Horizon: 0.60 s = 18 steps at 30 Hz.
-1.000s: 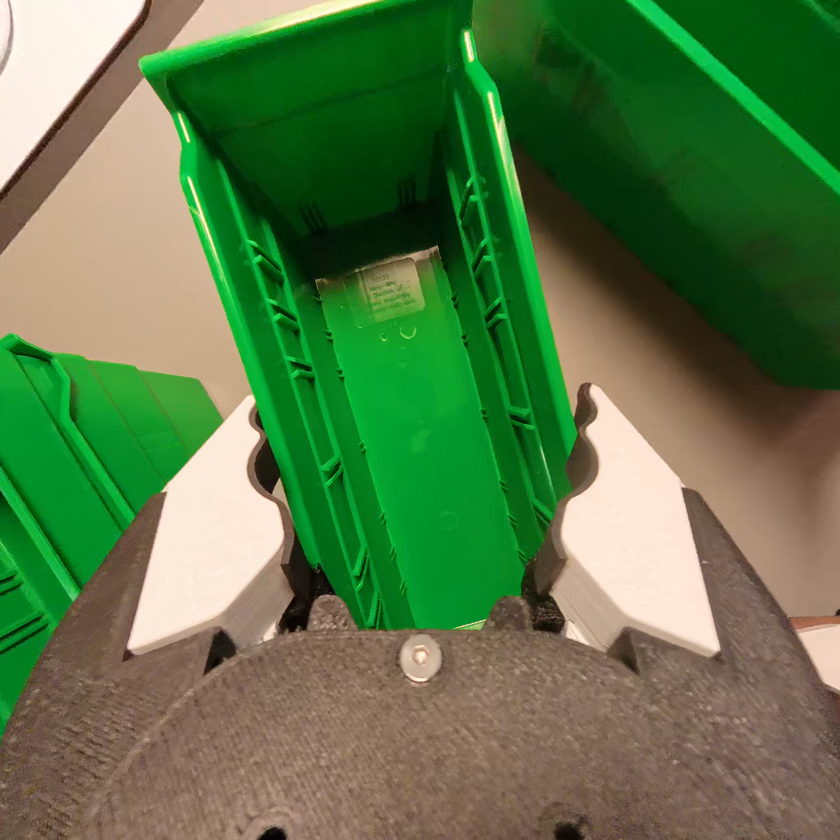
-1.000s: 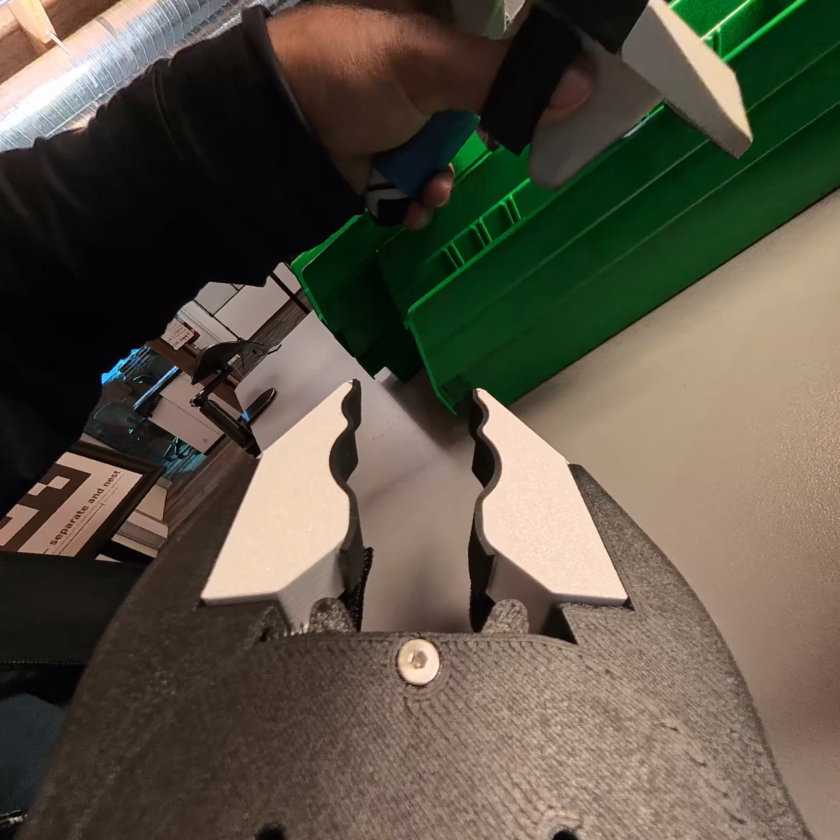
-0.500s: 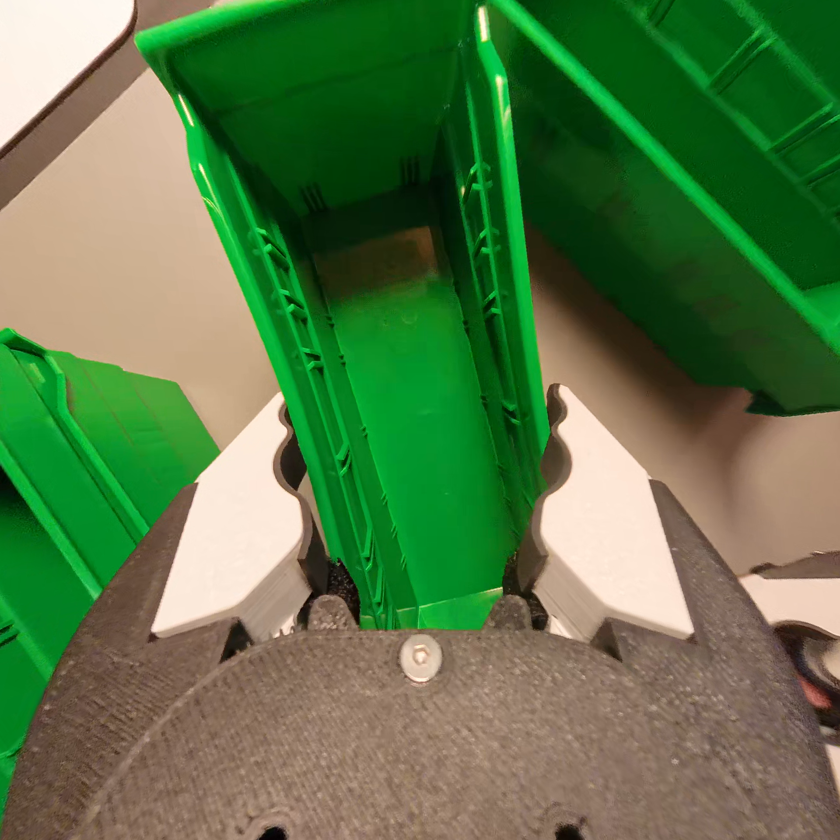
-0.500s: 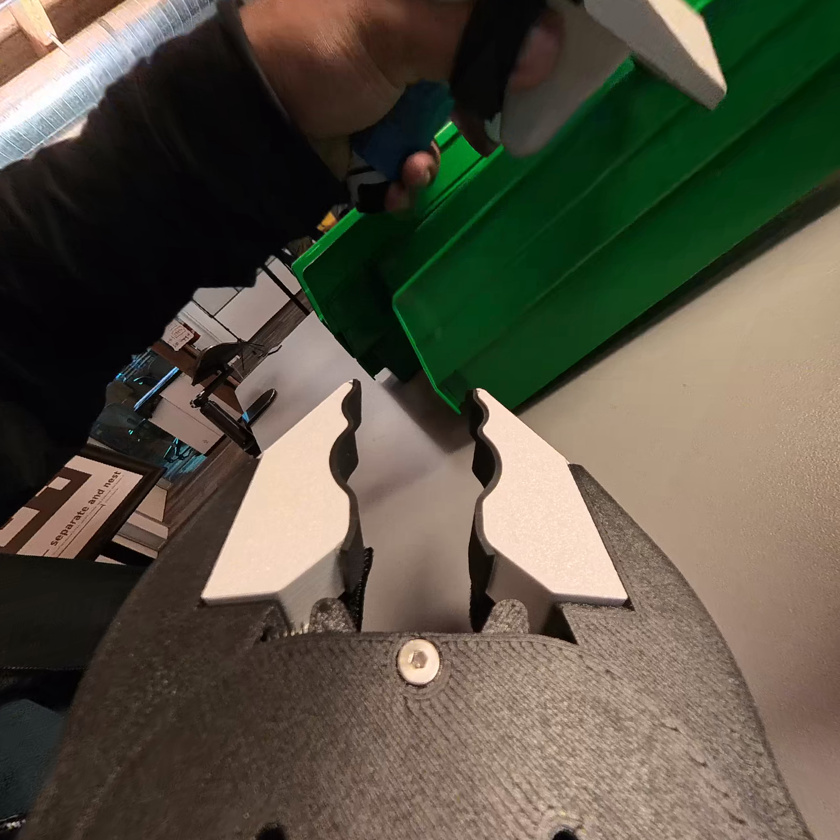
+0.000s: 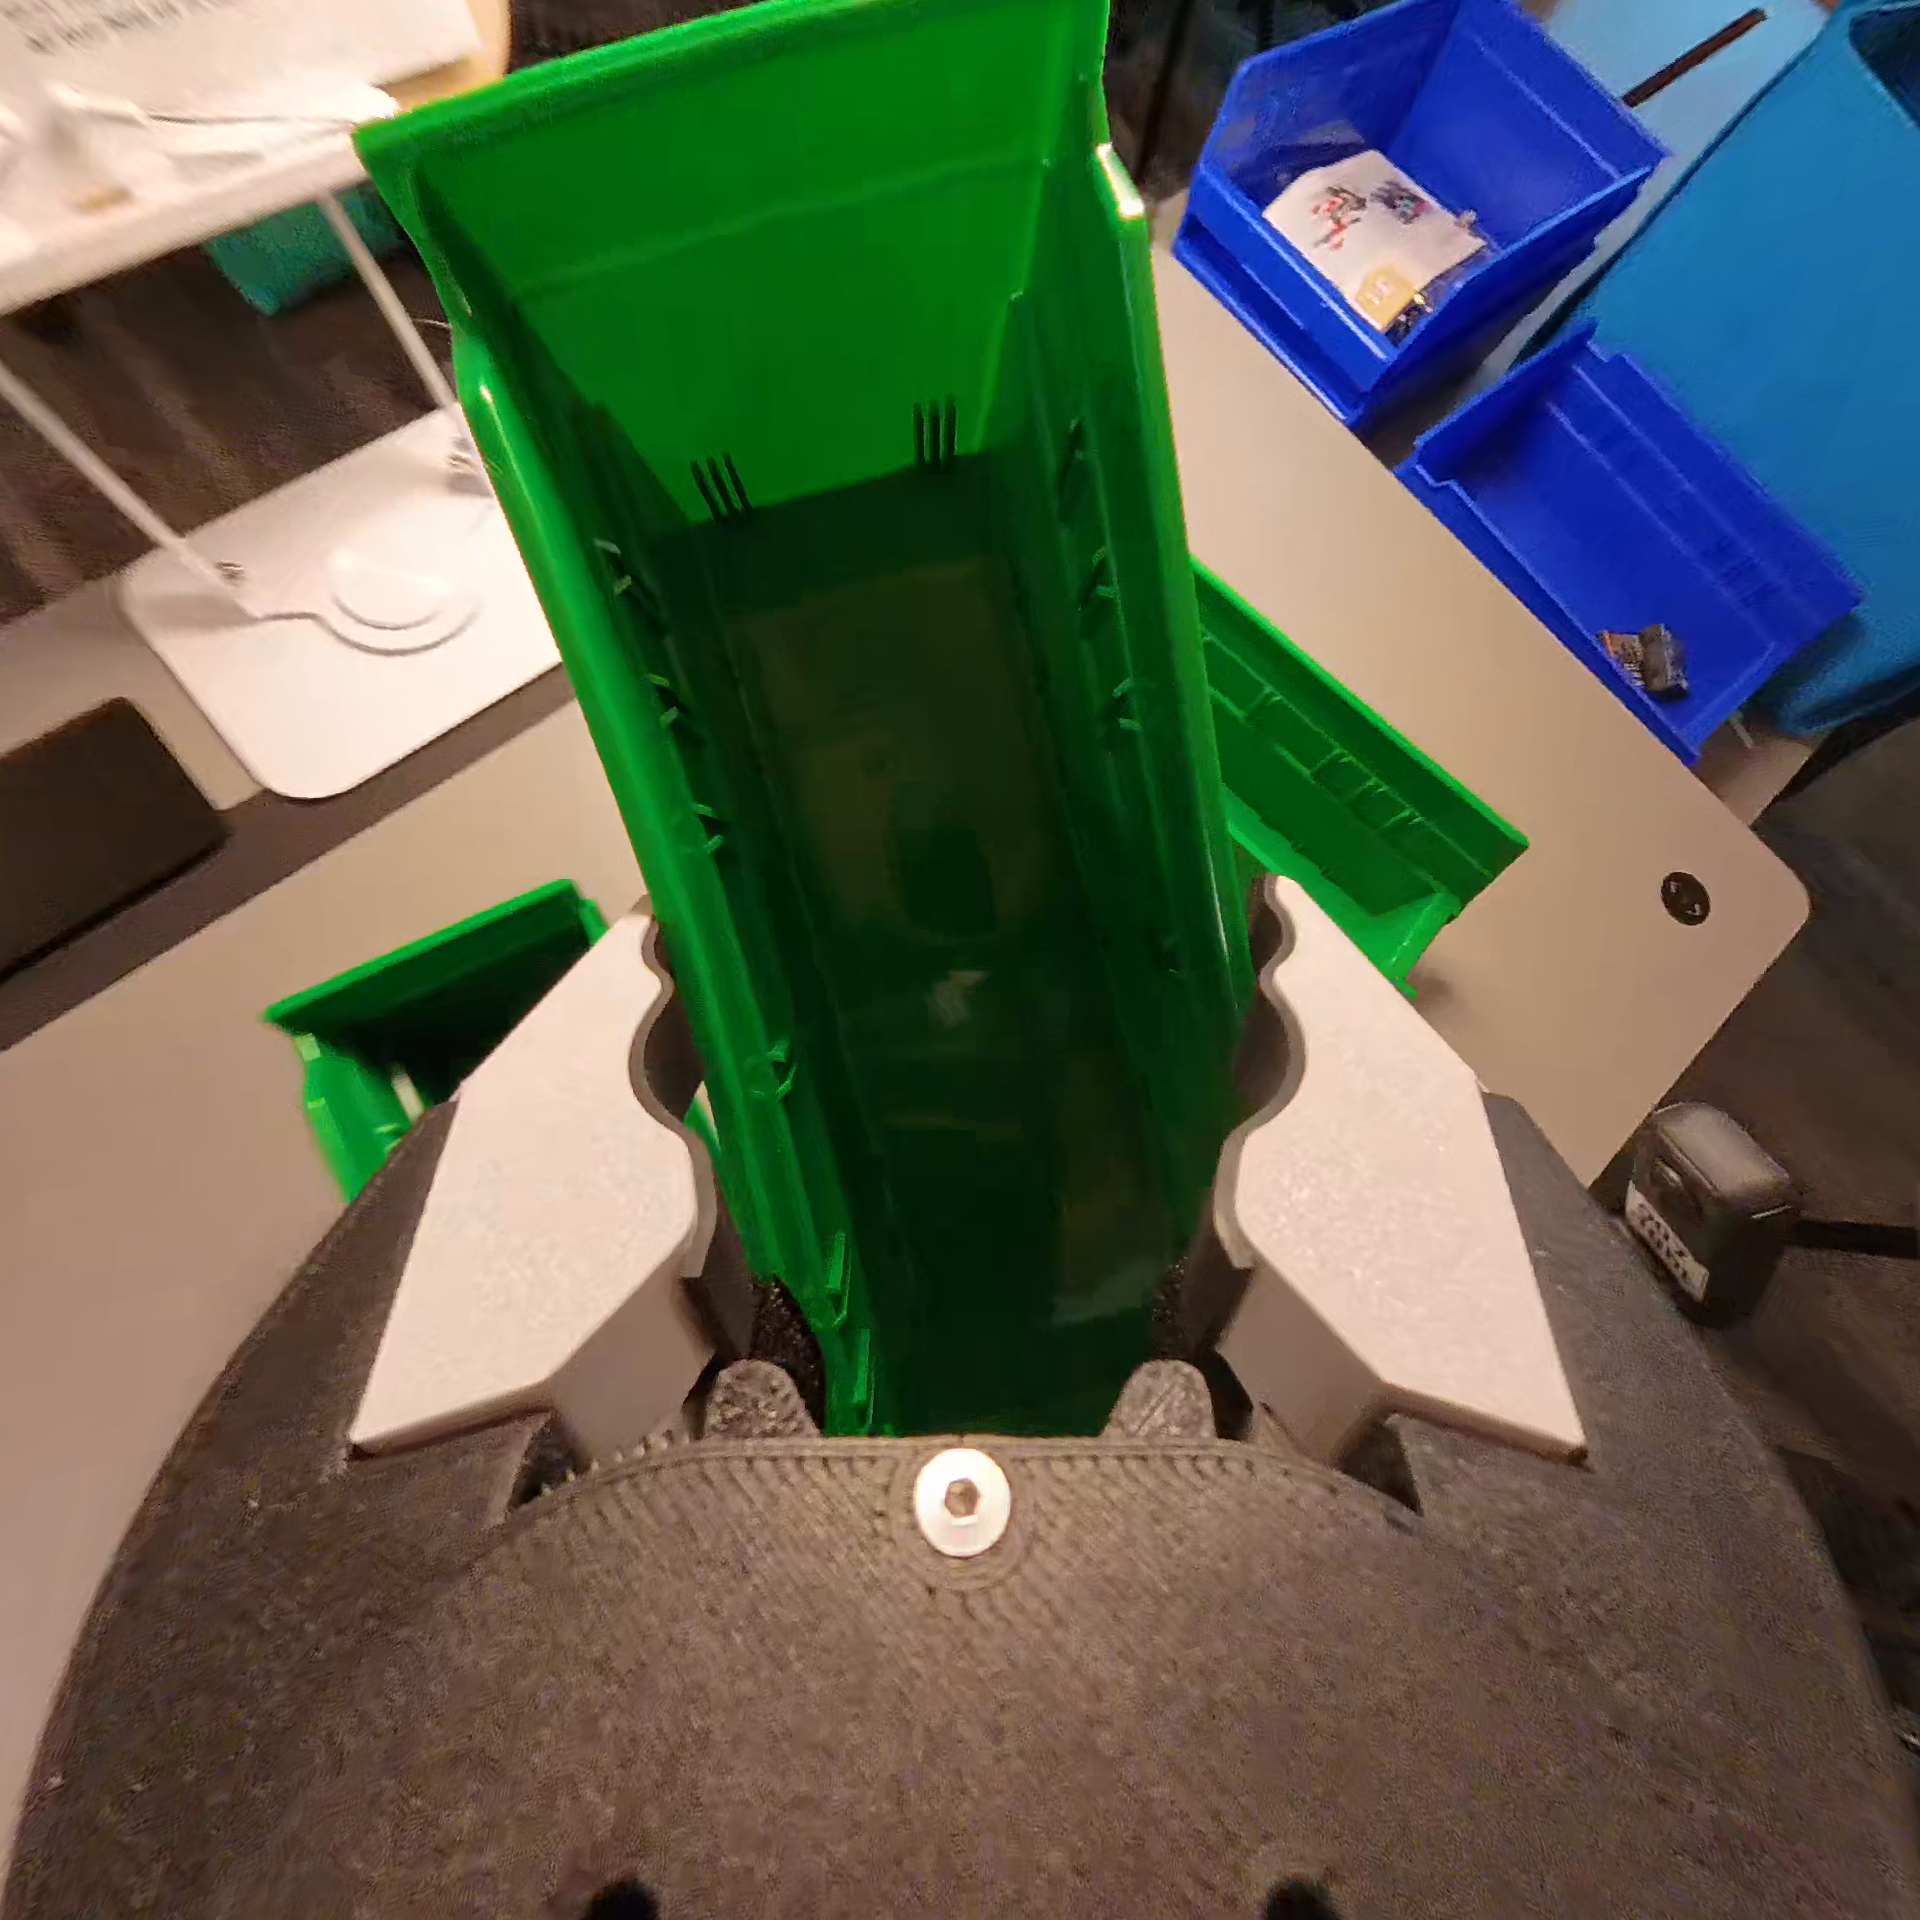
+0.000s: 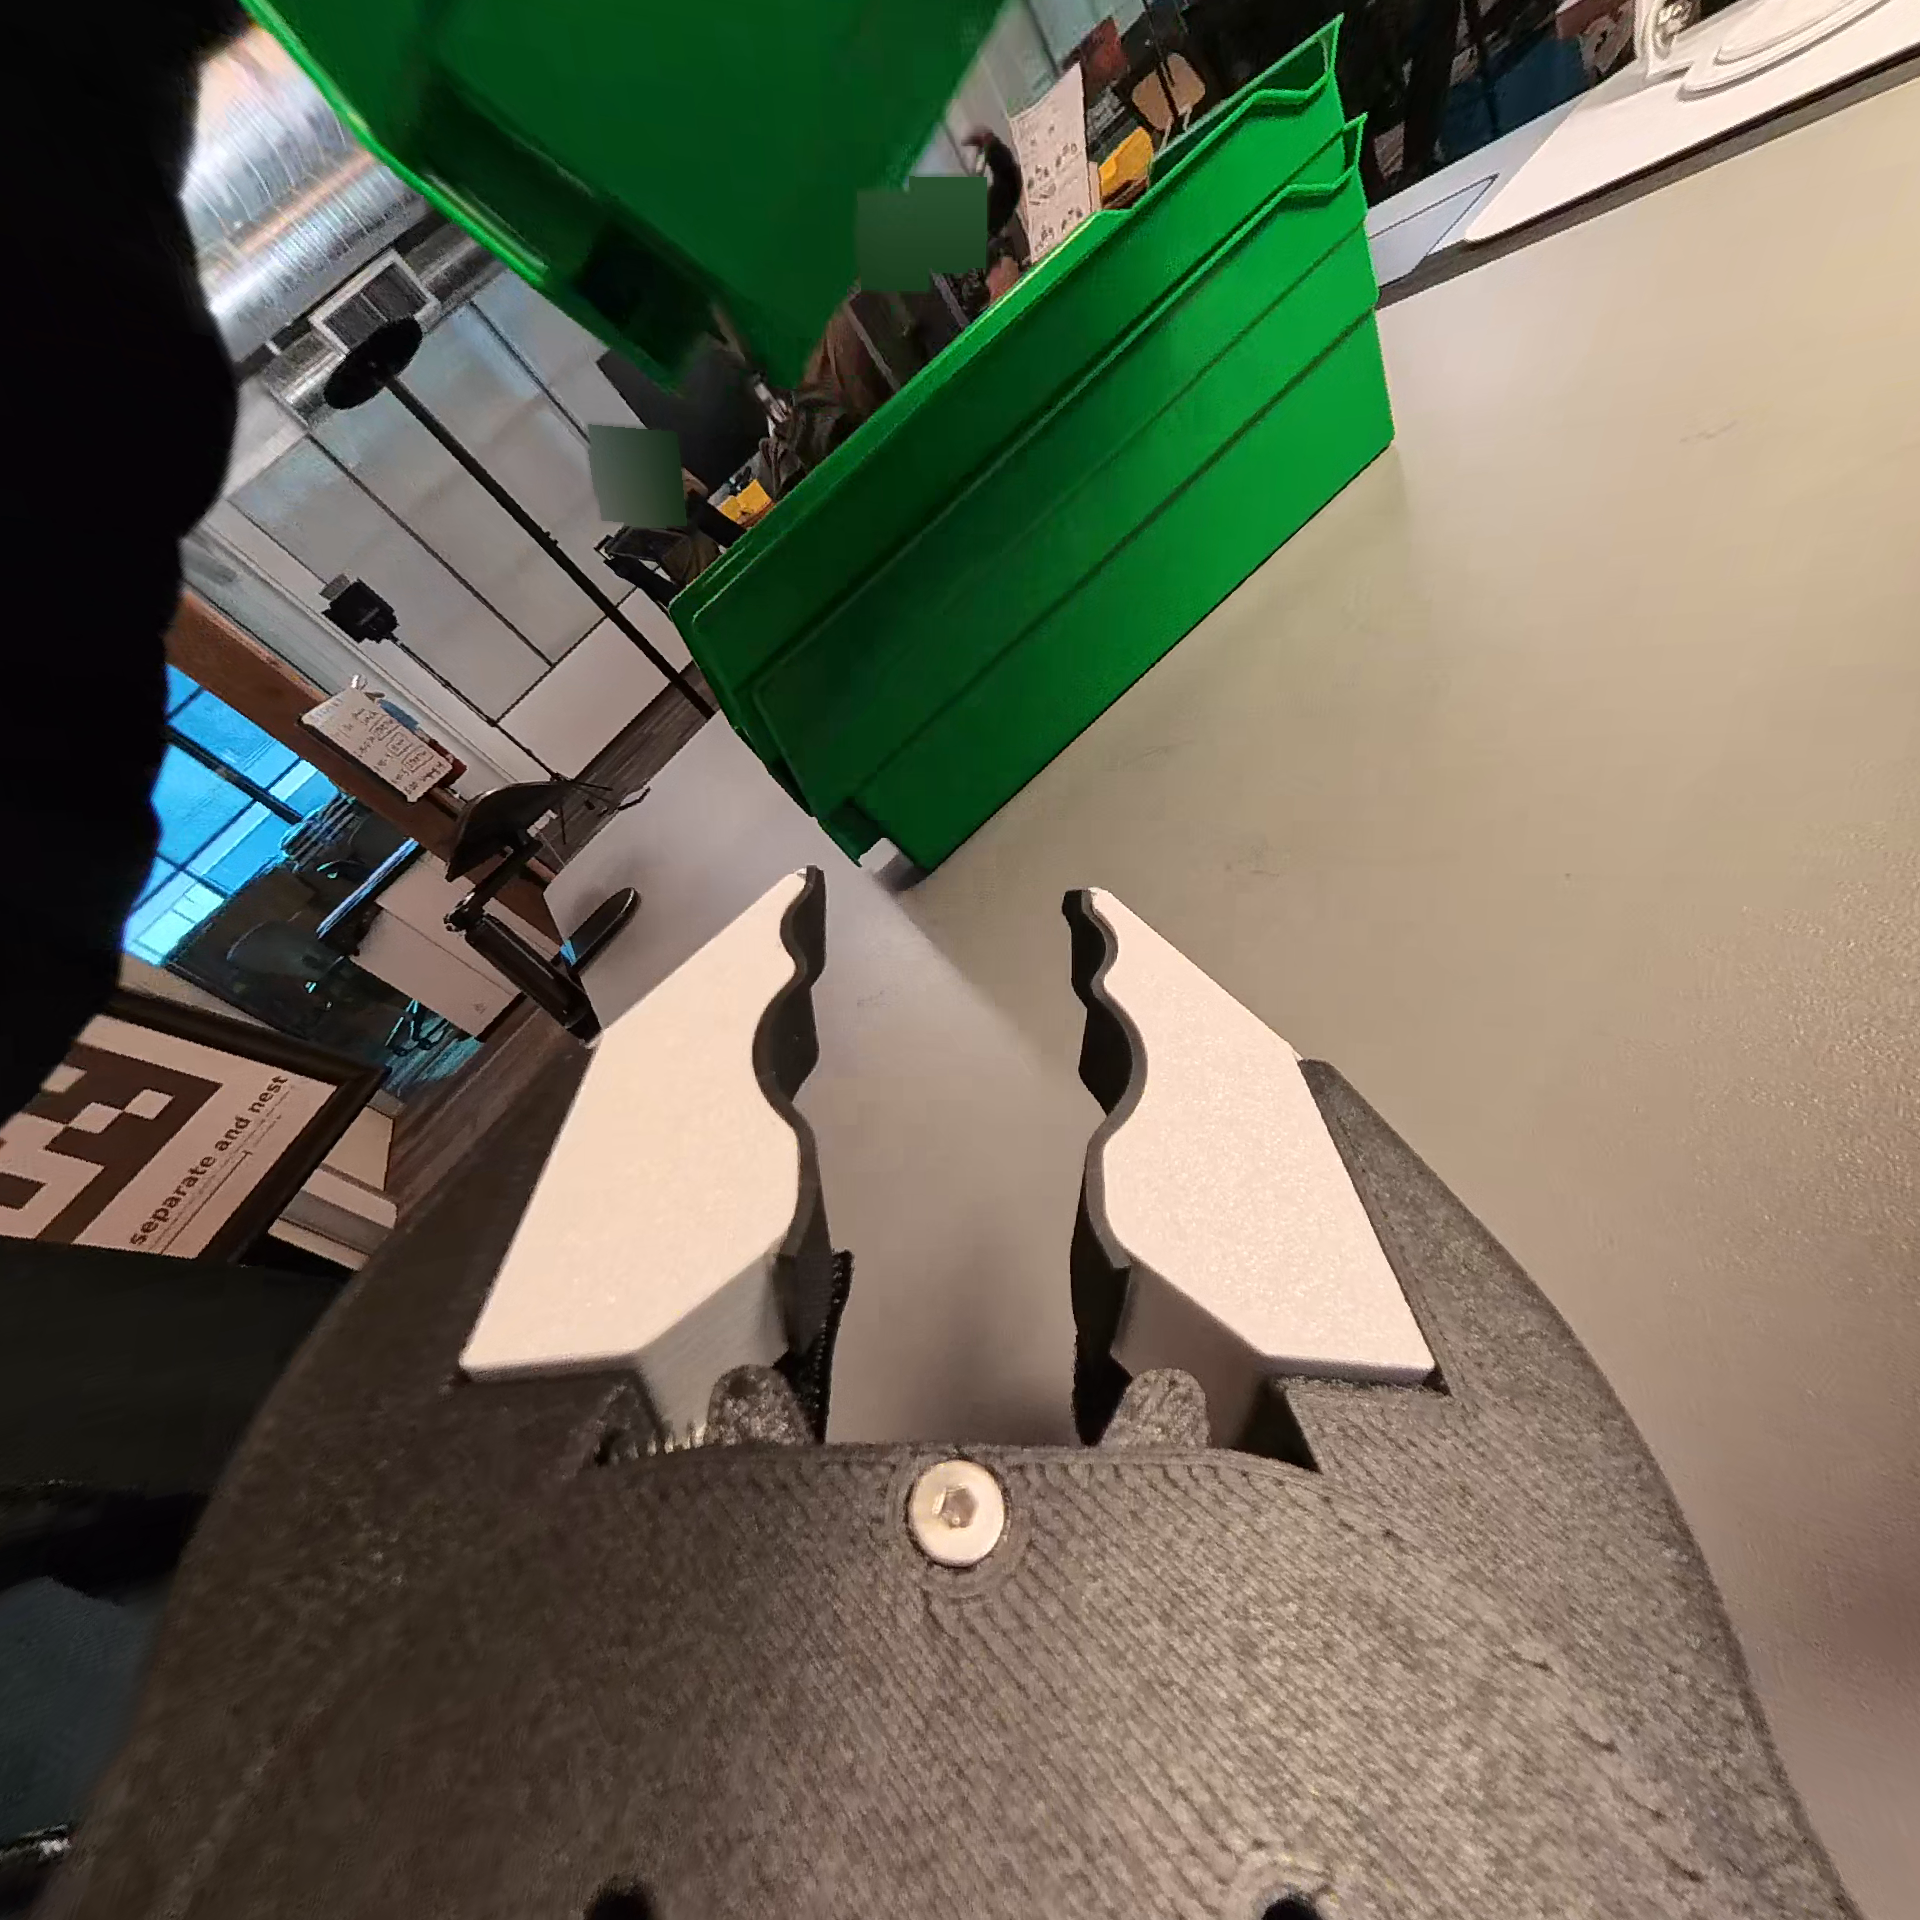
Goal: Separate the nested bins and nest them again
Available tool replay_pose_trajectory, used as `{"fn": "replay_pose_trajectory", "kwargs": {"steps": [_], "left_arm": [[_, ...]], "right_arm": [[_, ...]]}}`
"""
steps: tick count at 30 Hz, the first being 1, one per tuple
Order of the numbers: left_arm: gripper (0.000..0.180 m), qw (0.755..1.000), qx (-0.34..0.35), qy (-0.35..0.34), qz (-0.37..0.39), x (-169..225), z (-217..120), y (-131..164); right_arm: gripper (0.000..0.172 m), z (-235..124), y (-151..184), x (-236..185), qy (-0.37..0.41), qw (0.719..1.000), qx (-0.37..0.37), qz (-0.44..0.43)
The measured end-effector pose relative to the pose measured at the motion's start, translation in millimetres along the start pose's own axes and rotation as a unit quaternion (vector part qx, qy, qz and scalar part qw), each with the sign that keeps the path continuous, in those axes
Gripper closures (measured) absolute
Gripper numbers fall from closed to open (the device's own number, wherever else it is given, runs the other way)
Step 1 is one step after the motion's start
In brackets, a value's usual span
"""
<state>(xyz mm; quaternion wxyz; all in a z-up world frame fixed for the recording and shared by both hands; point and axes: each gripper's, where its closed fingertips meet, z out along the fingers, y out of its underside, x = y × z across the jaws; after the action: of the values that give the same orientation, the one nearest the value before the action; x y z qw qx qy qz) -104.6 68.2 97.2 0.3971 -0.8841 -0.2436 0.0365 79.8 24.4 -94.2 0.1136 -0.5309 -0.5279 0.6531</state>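
Observation:
My left gripper (image 5: pixel 954 914) is shut on a long green bin (image 5: pixel 831 416); both pads press on its side walls and it is held up off the table, open side toward the camera. In the right wrist view the same bin (image 6: pixel 675 135) hangs in the air at the top. Two more green bins lie on the table below it, one at the left (image 5: pixel 416 997) and one at the right (image 5: pixel 1351 790). My right gripper (image 6: pixel 943 894) is open and empty, low over the table (image 6: pixel 1558 831), pointing at a stack of nested green bins (image 6: pixel 1091 582).
Two blue bins (image 5: pixel 1455 156) (image 5: pixel 1621 540) with small items stand beyond the table's far right edge. A white stand base (image 5: pixel 312 644) sits at the back left. A dark sleeve (image 6: pixel 83 416) fills the left edge of the right wrist view.
My left gripper's jaws closed onto the green bin's side walls, then lifted and tilted it up away from the table. My right gripper stayed open in place.

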Motion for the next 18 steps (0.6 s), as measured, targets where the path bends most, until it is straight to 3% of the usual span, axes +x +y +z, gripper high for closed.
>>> {"fn": "replay_pose_trajectory", "kwargs": {"steps": [7, 18], "left_arm": [[0.075, 0.997, -0.051, -0.05, -0.021, -53, -28, 36], [0.074, 0.987, -0.117, -0.085, -0.074, -109, -12, 112]], "right_arm": [[0.124, 0, 0, 0, 0.003, 1.0, 0.0, -0.002], [0.124, 1, 1, 1, 0.006, 1.0, -0.003, -0.003]]}}
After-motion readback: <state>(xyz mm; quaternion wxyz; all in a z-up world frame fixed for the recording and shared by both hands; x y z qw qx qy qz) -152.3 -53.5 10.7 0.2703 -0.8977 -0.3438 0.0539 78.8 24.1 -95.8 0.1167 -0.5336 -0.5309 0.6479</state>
